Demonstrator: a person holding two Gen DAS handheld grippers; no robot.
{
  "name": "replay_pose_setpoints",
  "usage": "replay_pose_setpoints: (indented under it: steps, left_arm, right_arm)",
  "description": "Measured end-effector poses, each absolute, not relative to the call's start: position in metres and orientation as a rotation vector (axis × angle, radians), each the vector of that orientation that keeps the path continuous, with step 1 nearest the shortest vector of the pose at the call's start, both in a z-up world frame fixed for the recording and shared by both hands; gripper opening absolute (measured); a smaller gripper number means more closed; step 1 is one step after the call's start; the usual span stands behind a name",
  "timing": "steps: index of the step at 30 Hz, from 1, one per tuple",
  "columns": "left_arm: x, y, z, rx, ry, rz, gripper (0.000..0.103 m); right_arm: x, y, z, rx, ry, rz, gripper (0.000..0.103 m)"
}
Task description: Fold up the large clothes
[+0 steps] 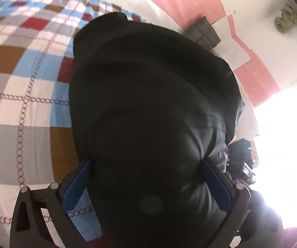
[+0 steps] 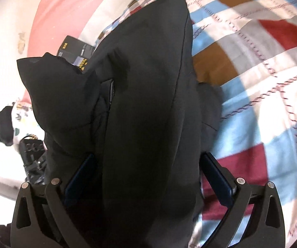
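Observation:
A large black garment (image 1: 152,95) fills the middle of the left wrist view, lifted over a checked bedspread (image 1: 24,66). My left gripper (image 1: 146,165) has thick folds of it bunched between its blue pads (image 1: 76,186), which stand wide apart. In the right wrist view the same black garment (image 2: 144,95) hangs in a long fold with a seam and a pocket edge. My right gripper (image 2: 146,165) has the cloth between its blue pads (image 2: 216,177), also wide apart. Both sets of fingertips are partly hidden by cloth.
The bedspread (image 2: 262,82) has red, blue, brown and grey squares. A pink and white wall (image 1: 251,78) lies beyond the bed. A grey folded item (image 1: 204,33) lies at the bed's far edge. A dark box (image 2: 74,47) and a person's patterned sleeve (image 2: 22,119) are at left.

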State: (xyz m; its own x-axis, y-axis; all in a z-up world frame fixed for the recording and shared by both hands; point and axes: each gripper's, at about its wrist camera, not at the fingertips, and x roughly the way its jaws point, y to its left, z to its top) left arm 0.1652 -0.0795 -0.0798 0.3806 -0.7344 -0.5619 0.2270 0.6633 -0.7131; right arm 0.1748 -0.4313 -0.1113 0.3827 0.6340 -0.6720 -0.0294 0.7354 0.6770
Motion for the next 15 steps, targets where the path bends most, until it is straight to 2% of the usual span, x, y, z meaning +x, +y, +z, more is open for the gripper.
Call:
replay_pose_setpoints:
  steps: [15]
  left_arm:
    - [0.171,-0.067,-0.107,-0.758,1.031,-0.760,0.103]
  right_arm:
    - [0.189,-0.422,-0.119,0.668,1.114,0.536,0.102]
